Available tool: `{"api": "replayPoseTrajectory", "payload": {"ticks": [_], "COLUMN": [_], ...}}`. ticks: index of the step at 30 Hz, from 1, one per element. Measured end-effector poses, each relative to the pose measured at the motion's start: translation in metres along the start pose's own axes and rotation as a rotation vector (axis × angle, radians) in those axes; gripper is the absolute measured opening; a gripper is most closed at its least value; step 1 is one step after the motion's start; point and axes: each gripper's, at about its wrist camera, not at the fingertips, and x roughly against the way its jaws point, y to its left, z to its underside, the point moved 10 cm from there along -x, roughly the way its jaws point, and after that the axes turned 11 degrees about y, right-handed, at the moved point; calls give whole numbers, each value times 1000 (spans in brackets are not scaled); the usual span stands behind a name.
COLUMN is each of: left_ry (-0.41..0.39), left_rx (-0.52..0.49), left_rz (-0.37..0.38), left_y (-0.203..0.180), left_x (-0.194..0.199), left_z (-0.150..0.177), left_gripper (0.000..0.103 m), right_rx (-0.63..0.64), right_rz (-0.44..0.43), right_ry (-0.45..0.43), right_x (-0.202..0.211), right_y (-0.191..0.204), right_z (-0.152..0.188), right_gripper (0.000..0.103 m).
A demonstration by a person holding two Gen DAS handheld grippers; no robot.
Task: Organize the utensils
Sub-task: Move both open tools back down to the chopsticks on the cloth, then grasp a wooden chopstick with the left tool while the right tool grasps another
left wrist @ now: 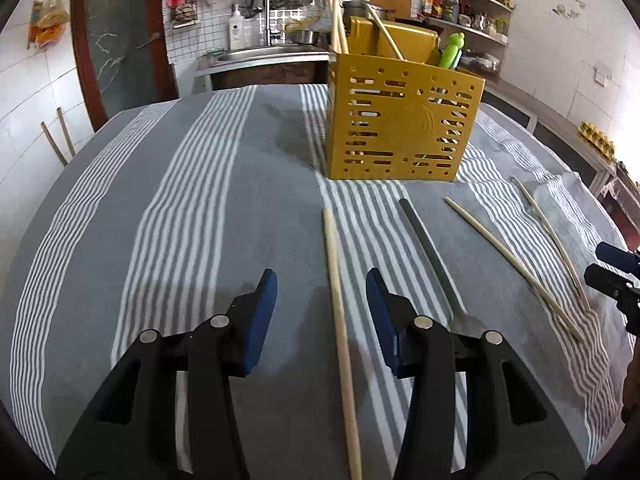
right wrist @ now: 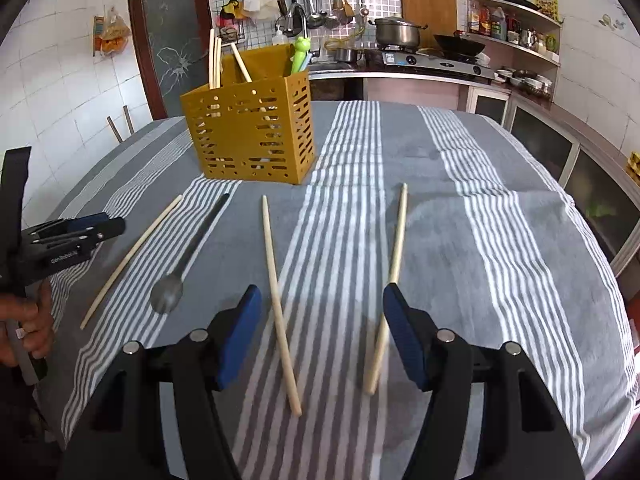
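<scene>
A yellow perforated utensil holder [left wrist: 404, 120] [right wrist: 250, 132] stands on the striped tablecloth with several chopsticks and a green-handled utensil in it. Three wooden chopsticks and a grey metal spoon [left wrist: 436, 264] [right wrist: 188, 256] lie loose in front of it. My left gripper [left wrist: 322, 312] is open, low over the cloth, with one chopstick [left wrist: 340, 340] lying between its fingers. My right gripper [right wrist: 318, 332] is open, with two chopsticks [right wrist: 280, 304] [right wrist: 390, 284] lying between its fingers. Neither holds anything.
The grey and white striped tablecloth [left wrist: 180, 208] [right wrist: 500, 240] covers the whole table. The right gripper shows at the right edge of the left wrist view [left wrist: 616, 276]. The left gripper and the hand holding it show at the left edge of the right wrist view [right wrist: 68, 236]. Kitchen counters and a sink stand behind.
</scene>
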Motion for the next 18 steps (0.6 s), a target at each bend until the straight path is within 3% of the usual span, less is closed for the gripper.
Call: {"api": "replayPoseTrajectory", "payload": {"ticks": [7, 12, 18], "left_ry": [43, 60, 82], "left_rx": [-7, -18, -34], "left_rz": [-16, -31, -47], "left_y": [-1, 1, 2], "left_x": [-22, -32, -45], "left_z": [-18, -24, -30], "left_gripper": [46, 46, 46], "right_rx": [49, 16, 4], "right_rz": [15, 59, 38], "right_ry": [15, 8, 33], "right_x": [-16, -21, -32], "right_y": [15, -4, -6], "right_z": [-19, -36, -48], "right_gripper": [62, 62, 62]}}
